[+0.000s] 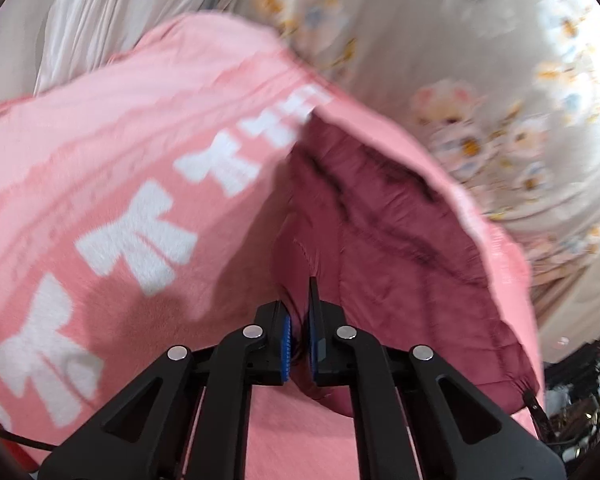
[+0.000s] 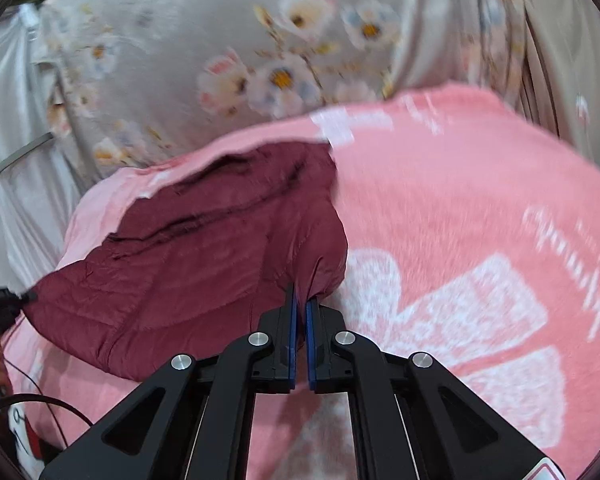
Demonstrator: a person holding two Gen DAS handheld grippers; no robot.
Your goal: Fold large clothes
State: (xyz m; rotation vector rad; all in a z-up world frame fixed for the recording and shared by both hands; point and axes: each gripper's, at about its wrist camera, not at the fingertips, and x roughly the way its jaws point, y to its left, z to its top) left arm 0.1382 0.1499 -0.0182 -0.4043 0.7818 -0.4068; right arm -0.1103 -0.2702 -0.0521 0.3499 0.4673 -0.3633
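Left claw point(image 1: 299, 330), right claw point(image 2: 300, 316): both clamped.

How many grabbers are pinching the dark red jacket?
2: the left gripper and the right gripper each pinch an edge of the dark red jacket on the pink blanket.

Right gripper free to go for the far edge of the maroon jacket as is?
Probably not. The right gripper is shut on a bunched corner of the maroon jacket, so it must release first. Nothing lies on the jacket's far edge over the pink blanket.
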